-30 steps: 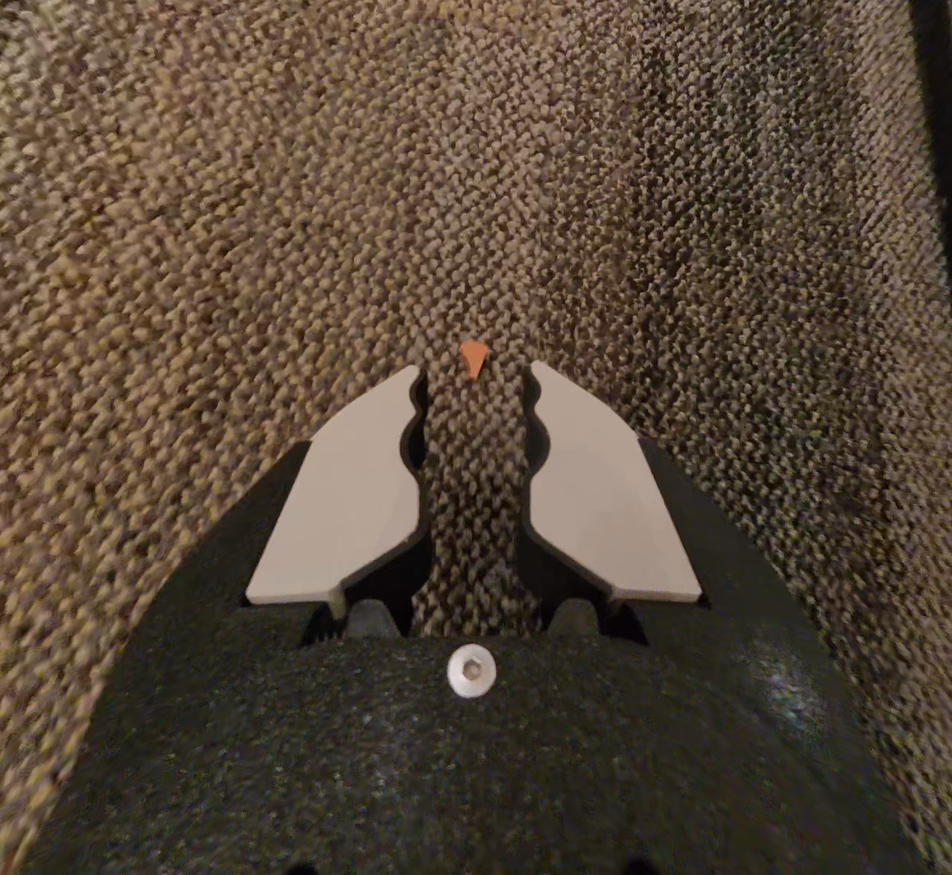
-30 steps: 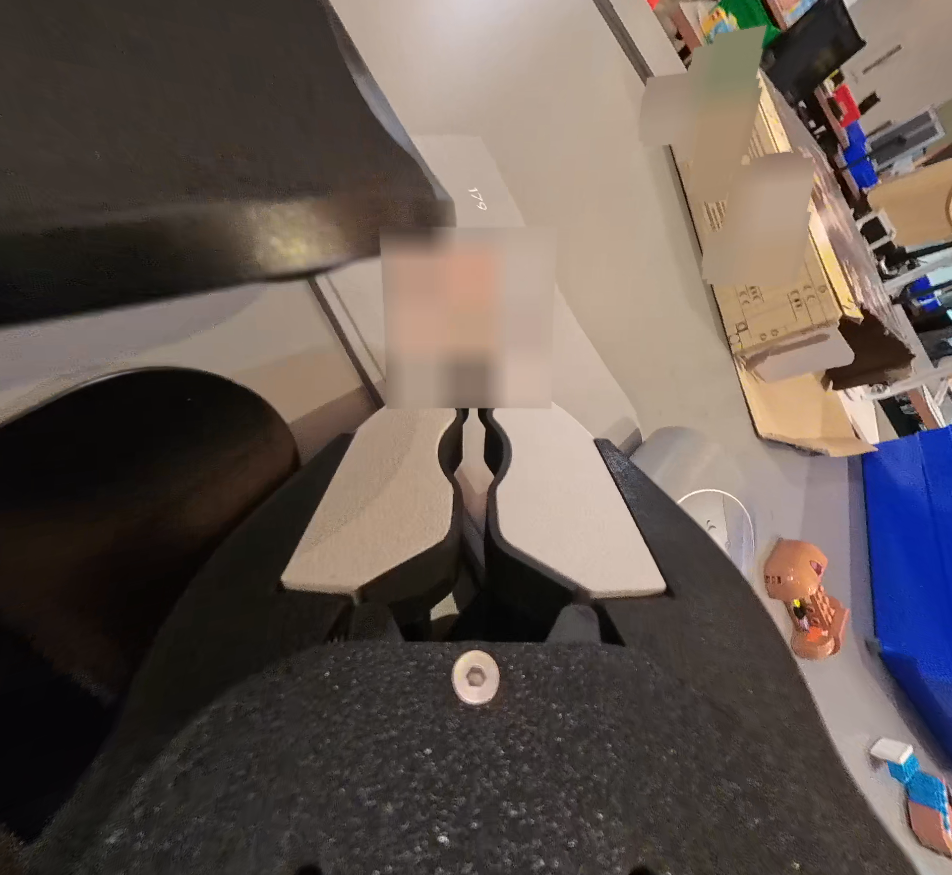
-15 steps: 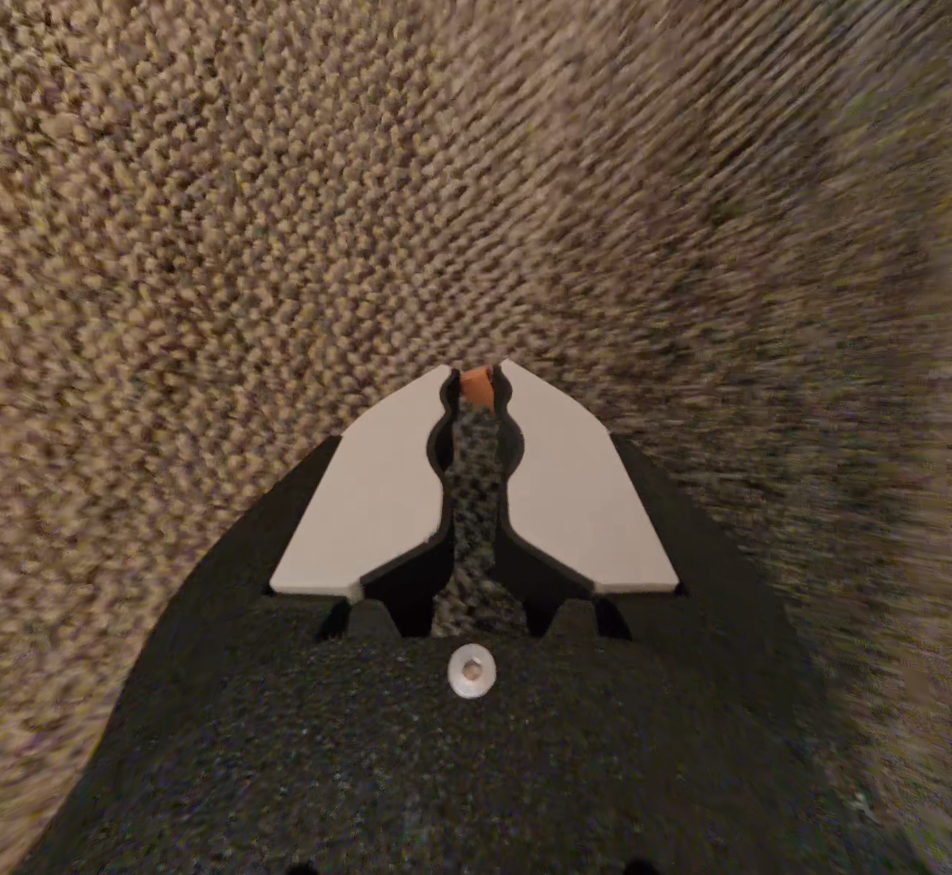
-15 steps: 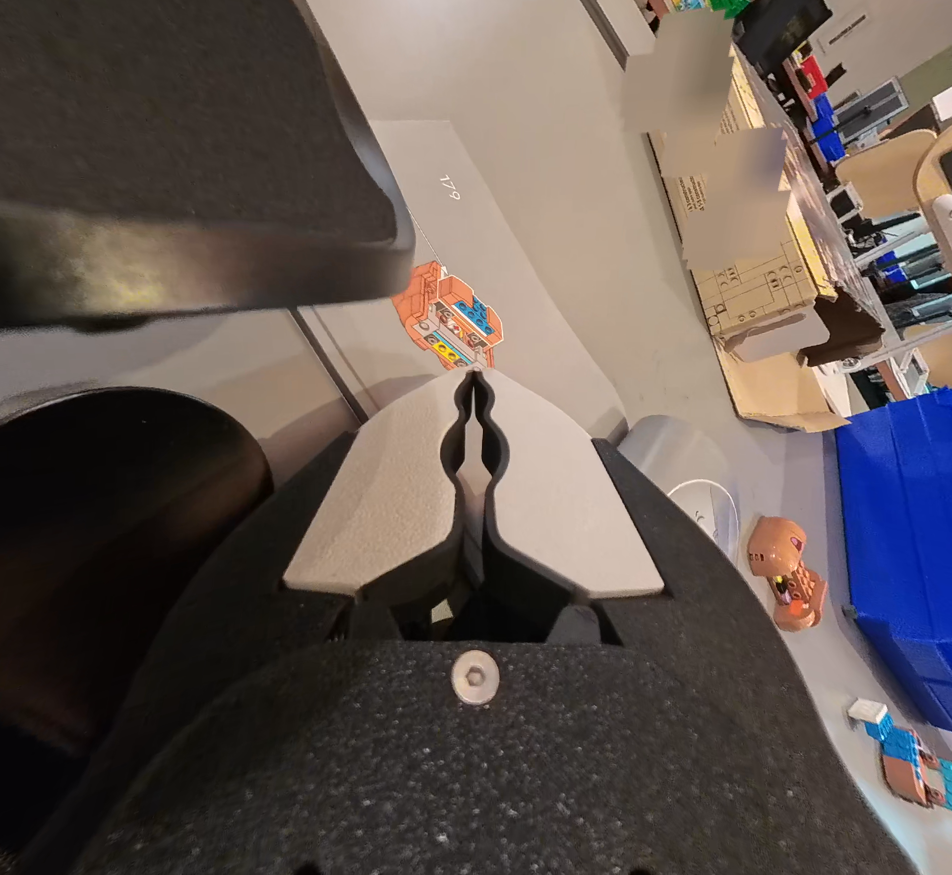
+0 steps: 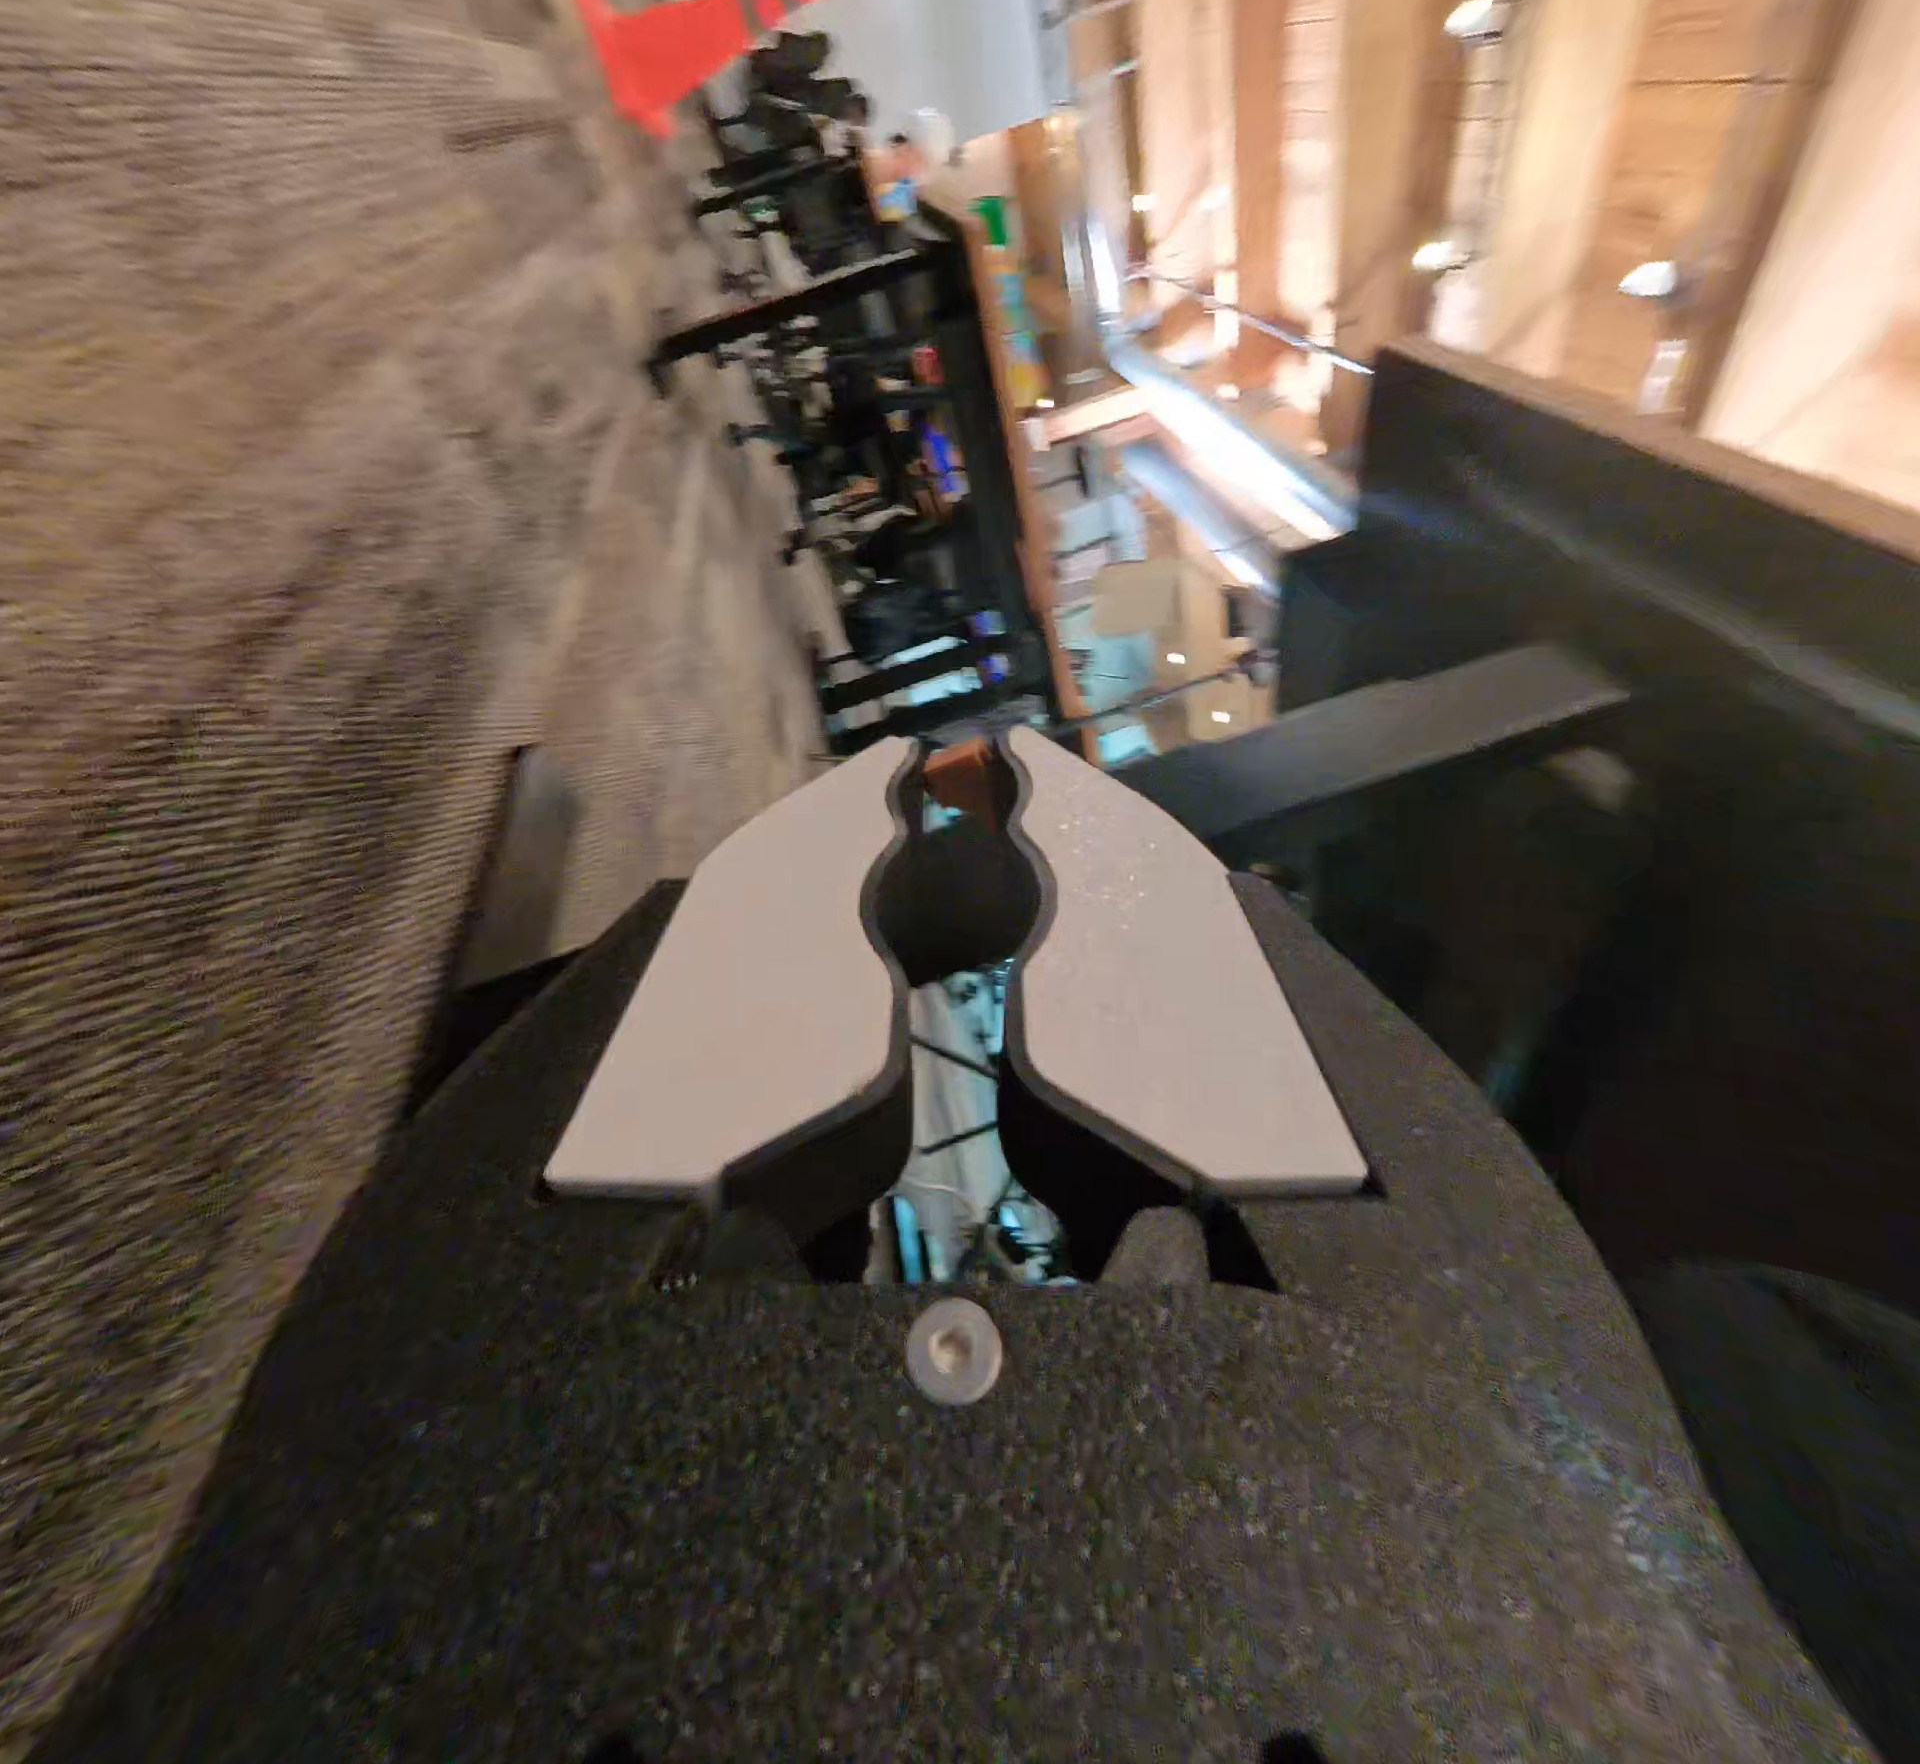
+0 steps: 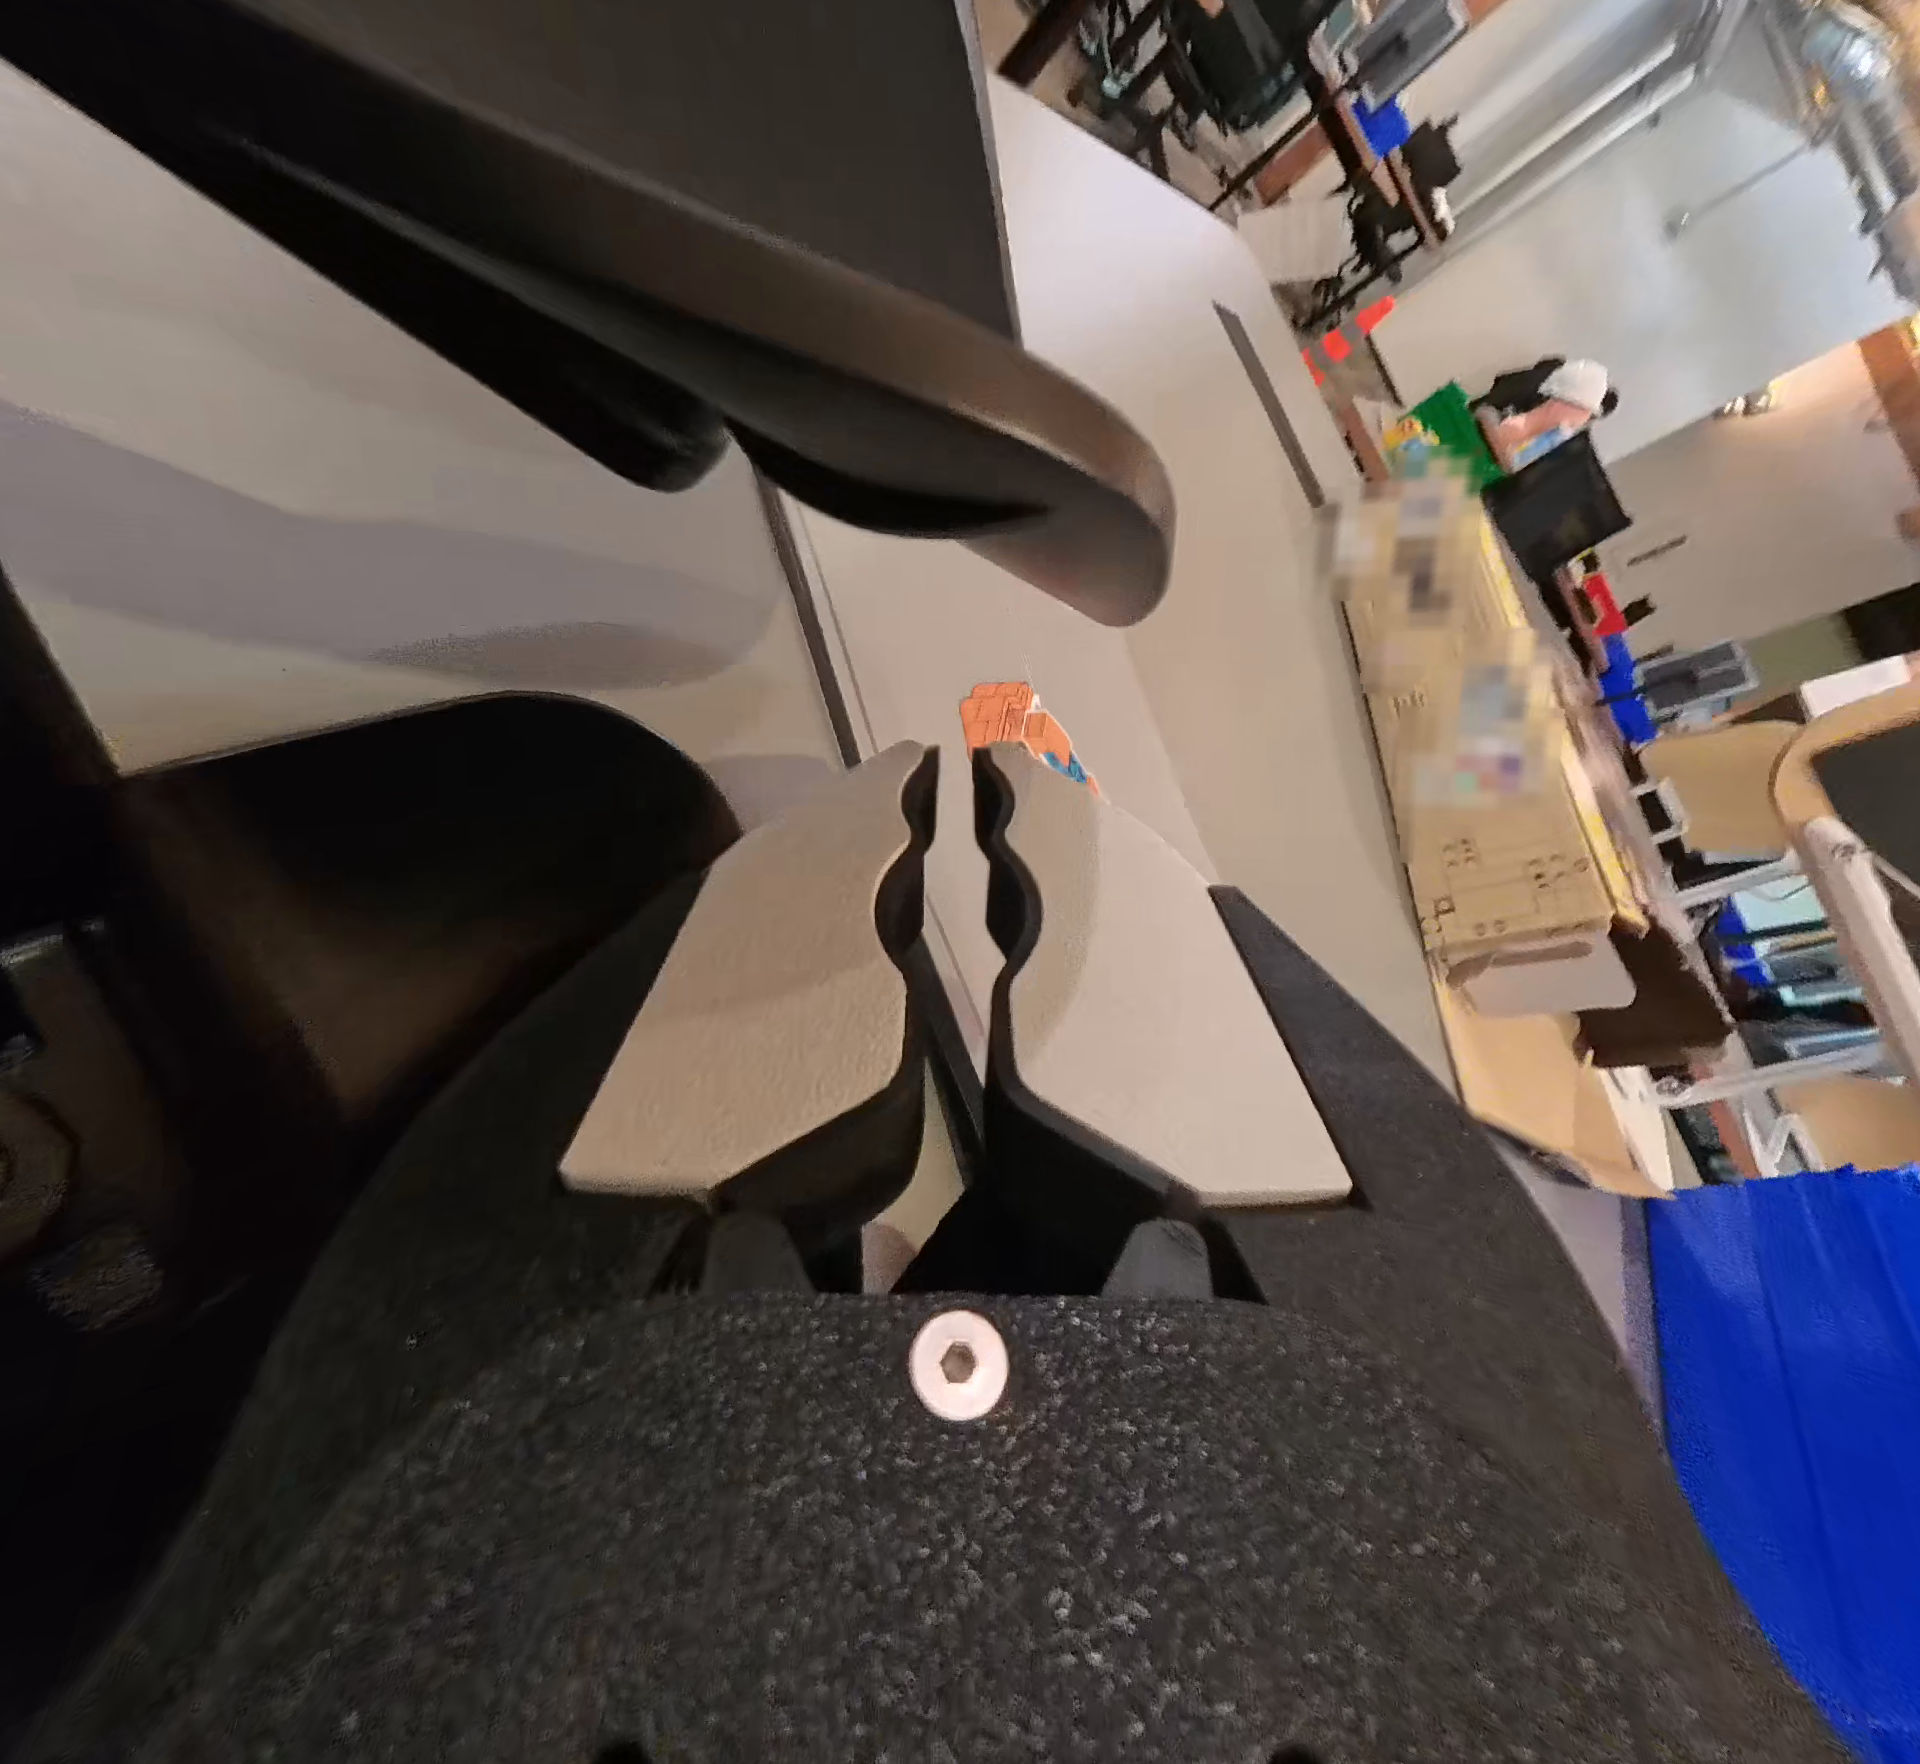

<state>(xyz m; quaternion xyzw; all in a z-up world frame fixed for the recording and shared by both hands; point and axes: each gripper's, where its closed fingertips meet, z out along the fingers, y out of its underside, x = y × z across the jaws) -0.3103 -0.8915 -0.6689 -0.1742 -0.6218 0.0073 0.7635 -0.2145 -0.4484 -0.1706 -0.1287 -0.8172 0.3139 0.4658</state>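
The left gripper [image 5: 961, 779] pinches a small orange-brown plastic piece [image 5: 958, 776] at its very fingertips, the grey fingers closed onto it; the hold sits that far forward probably because the piece is tiny. Brown woven carpet [image 5: 260, 571] blurs past on the left, with an orange traffic cone [image 5: 686, 36] far off.

Only the right wrist view shows the grey tabletop [image 6: 1122, 364]. There the right gripper [image 6: 956, 758] is nearly closed, a thin gap left, holding nothing, just short of an orange brick-built toy [image 6: 1006, 719].
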